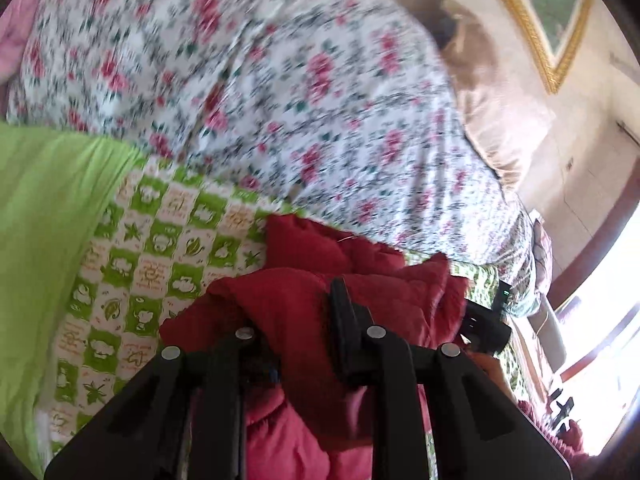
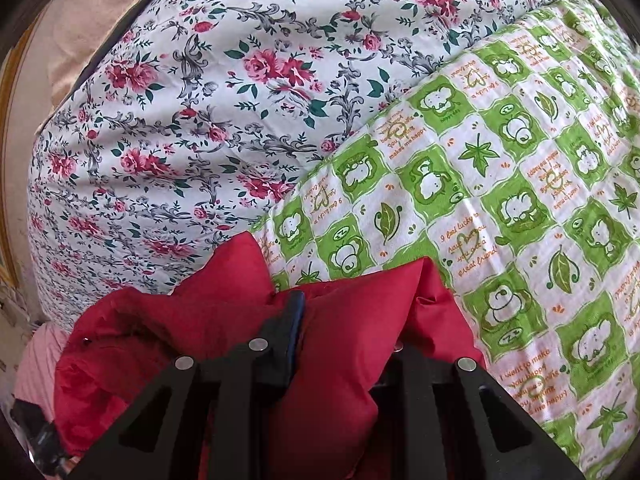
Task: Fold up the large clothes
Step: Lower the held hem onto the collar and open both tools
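Red padded garment (image 2: 224,320) bunched over green-checked bedsheet (image 2: 500,184), clamped in right gripper (image 2: 316,344) and pinched by left gripper (image 1: 296,320) too (fingers (image 1: 344,320) nearly together on cloth). Orange print on sheet partly legible: "makes me happy", "great friend". Only in left view: gilt picture frame (image 1: 532,28), bright window (image 1: 600,300). Floral quilt (image 2: 208,92) behind.
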Demonstrator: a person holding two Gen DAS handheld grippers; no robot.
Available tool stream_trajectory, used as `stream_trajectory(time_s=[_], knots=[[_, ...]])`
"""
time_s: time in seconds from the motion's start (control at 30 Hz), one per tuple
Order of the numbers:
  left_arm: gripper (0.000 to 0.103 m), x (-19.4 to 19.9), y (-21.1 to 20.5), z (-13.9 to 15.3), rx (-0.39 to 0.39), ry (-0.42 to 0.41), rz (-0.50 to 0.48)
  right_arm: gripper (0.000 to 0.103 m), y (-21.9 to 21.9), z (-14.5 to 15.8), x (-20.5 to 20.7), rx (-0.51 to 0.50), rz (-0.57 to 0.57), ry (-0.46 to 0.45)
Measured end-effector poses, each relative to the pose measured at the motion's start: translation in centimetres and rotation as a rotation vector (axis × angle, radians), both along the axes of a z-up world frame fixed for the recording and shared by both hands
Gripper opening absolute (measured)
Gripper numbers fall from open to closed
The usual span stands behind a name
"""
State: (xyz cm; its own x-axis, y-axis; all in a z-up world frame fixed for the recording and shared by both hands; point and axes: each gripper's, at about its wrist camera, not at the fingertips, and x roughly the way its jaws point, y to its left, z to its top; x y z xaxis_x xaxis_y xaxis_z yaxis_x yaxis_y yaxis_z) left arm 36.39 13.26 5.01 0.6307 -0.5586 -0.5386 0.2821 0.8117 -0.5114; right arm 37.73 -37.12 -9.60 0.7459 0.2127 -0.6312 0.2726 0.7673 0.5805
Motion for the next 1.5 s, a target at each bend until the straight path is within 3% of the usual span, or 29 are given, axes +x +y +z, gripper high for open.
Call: stream_trajectory(time_s=[0.4, 0.5, 0.67, 0.83, 1.0, 1.13, 1.3, 1.5], knots=[[0.020, -6.7, -0.6, 6.5, -0.037, -0.228, 0.047, 0.020, 1.3, -0.8, 1.2, -0.031, -0.007, 0.019], [0.023, -6.3, -4.3, 5.3, 0.018, -0.182, -0.058, 0.020, 0.9, -1.0, 1.0, -0.032, -0.008, 0.017], [0.023, -3.9, -12.6, -0.7, 0.196, -0.050, -0.211, 0.025, 1.2, -0.5, 1.4, -0.044, 0.002, 0.025], [0.023, 0.4, -16.4, -6.8, 0.338, 0.095, -0.198, 0.030, 0.5, 1.4, 1.7, -0.001, 0.042, 0.036], [0.020, 2.6, -16.0, -8.3, 0.313, 0.142, -0.156, 0.044, -2.8, 5.5, 0.4, 0.185, 0.059, -0.048], [0.020, 3.5, -15.3, -8.1, 0.296, 0.149, -0.129, 0.055, -1.8, 9.2, -1.7, 0.118, 0.110, -0.126], [0.020, 3.4, -14.9, -8.0, 0.301, 0.147, -0.117, 0.057, 1.4, 10.6, -4.1, -0.053, 0.140, -0.194], [0.020, 3.4, -15.1, -8.0, 0.303, 0.137, -0.119, 0.058, 0.6, 10.8, -8.4, 0.002, 0.095, -0.376]])
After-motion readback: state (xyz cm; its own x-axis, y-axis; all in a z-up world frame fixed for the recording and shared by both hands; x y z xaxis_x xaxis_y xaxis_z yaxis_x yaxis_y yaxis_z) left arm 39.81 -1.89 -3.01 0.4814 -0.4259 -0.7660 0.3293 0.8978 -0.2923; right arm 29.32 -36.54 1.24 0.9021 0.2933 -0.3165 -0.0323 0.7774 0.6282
